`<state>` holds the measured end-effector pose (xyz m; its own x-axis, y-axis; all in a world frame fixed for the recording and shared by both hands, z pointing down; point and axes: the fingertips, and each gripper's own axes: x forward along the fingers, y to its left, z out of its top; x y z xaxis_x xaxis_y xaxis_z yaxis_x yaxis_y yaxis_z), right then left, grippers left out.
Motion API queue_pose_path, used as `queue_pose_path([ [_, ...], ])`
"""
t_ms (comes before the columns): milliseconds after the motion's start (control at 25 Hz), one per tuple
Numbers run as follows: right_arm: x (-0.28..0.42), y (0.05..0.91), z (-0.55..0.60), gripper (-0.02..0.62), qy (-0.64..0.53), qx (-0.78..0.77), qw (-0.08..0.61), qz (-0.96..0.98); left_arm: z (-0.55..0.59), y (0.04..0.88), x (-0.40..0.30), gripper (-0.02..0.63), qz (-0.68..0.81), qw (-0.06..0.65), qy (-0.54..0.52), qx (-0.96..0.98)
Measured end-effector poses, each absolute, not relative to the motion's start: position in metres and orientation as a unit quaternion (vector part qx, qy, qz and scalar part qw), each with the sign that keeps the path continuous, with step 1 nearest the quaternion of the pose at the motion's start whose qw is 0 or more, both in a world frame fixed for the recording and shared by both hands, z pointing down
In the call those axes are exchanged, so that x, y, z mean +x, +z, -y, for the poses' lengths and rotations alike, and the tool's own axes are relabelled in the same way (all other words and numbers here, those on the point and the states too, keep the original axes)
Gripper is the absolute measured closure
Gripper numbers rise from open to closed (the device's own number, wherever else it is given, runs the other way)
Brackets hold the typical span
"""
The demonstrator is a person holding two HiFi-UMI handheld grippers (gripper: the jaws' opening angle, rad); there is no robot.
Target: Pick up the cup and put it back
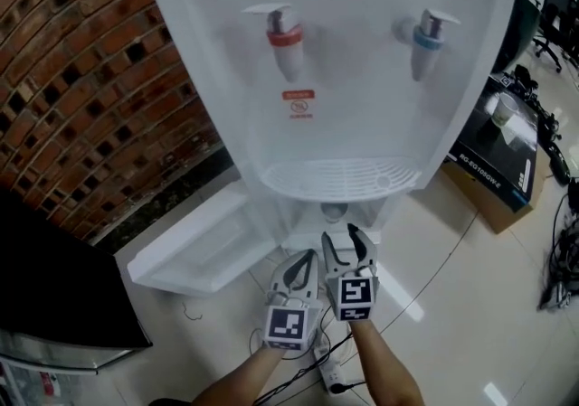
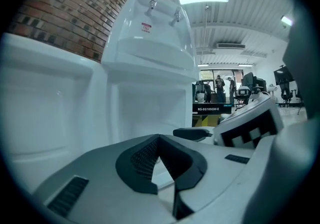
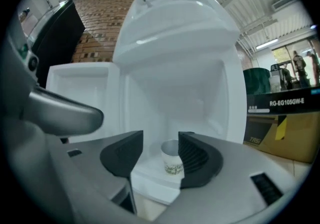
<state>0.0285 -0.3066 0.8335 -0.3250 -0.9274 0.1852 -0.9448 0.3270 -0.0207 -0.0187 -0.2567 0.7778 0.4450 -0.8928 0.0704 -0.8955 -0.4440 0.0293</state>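
Observation:
A small white paper cup (image 3: 171, 159) with a green print stands upright on the floor of the open lower compartment of the white water dispenser (image 1: 344, 79). From the head view the cup (image 1: 335, 211) shows as a grey round rim under the drip tray. My right gripper (image 3: 160, 154) is open; the cup lies beyond its jaws, close by the right pad (image 3: 197, 160), and neither pad presses on it. My left gripper (image 2: 159, 140) is shut with nothing in it. In the head view the left gripper (image 1: 308, 261) and the right gripper (image 1: 344, 241) hover side by side before the compartment.
The compartment's white door (image 1: 194, 250) hangs open to the left. A brick wall (image 1: 81, 79) and a black cabinet (image 1: 54, 287) stand at the left. A black box on a cardboard carton (image 1: 496, 165) sits at the right. Cables (image 1: 330, 377) lie on the tiled floor.

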Motion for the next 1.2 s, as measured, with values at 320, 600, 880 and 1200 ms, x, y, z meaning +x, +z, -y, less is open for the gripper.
queue_pose_path([
  [320, 0.013, 0.723, 0.242, 0.49, 0.019, 0.557, 0.046, 0.829, 0.228, 0.704, -0.027, 0.609, 0.512, -0.033, -0.027, 0.858],
  [600, 0.009, 0.677, 0.207, 0.56, 0.014, 0.557, 0.053, 0.828, 0.202, 0.645, -0.022, 0.609, 0.485, -0.083, -0.058, 0.869],
  [880, 0.006, 0.651, 0.201, 0.591, 0.003, 0.555, 0.062, 0.829, 0.196, 0.618, -0.021, 0.609, 0.473, -0.098, -0.067, 0.873],
  [1200, 0.002, 0.553, 0.185, 0.591, 0.028, 0.547, 0.073, 0.833, 0.18, 0.526, -0.016, 0.609, 0.463, -0.089, -0.032, 0.881],
])
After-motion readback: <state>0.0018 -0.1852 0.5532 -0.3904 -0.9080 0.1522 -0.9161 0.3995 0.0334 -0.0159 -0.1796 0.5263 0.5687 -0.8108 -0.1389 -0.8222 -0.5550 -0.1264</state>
